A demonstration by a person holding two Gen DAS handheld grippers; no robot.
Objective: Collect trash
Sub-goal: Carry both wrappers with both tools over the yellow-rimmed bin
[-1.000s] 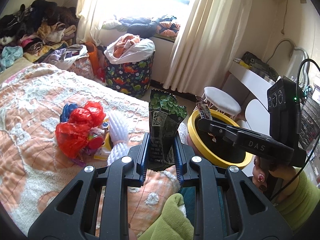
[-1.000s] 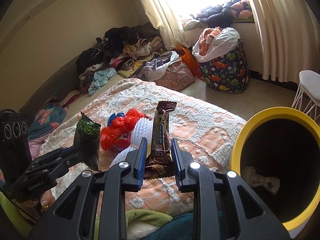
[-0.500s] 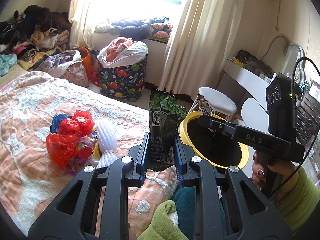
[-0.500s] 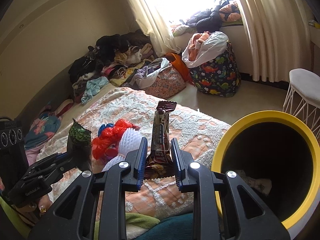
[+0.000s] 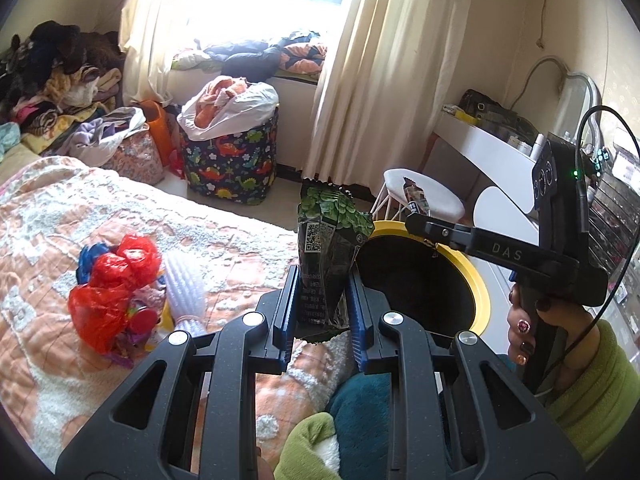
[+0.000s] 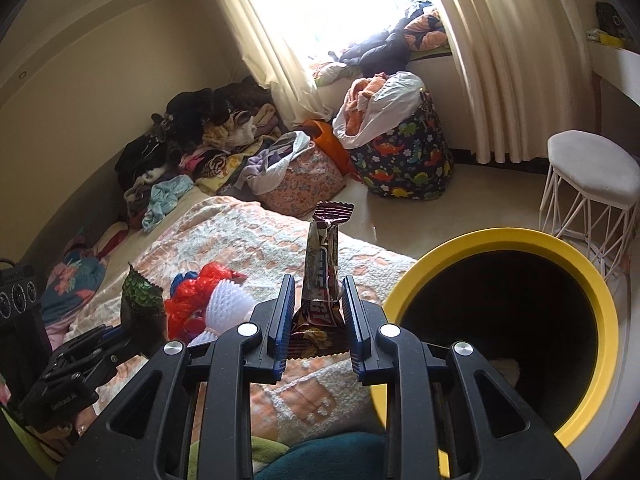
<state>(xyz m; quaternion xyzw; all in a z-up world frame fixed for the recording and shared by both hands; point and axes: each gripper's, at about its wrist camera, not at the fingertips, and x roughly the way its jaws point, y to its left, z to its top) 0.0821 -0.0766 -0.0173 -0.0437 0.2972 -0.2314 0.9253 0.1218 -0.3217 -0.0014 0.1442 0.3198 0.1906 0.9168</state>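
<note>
My left gripper (image 5: 322,308) is shut on a black and green snack bag (image 5: 325,252), held upright just left of the yellow-rimmed bin (image 5: 480,292). My right gripper (image 6: 316,312) is shut on a brown candy bar wrapper (image 6: 322,276), held upright left of the bin (image 6: 560,240). The right gripper also shows in the left wrist view (image 5: 412,220), over the bin's far rim. The left gripper shows in the right wrist view (image 6: 132,328) at lower left. A pile of red plastic bag (image 5: 108,284) and white ribbed plastic (image 5: 184,284) lies on the bed.
The bed has a peach and white quilt (image 5: 60,216). A dinosaur-print hamper (image 5: 228,160) and a white stool (image 6: 592,184) stand on the floor by the curtains. Clothes are heaped at the back left (image 6: 208,140). A white desk (image 5: 488,144) is at the right.
Both grippers have swung right toward the bin, each still holding its wrapper. The bin's opening looms larger in the right wrist view, and the red bag pile has slid left.
</note>
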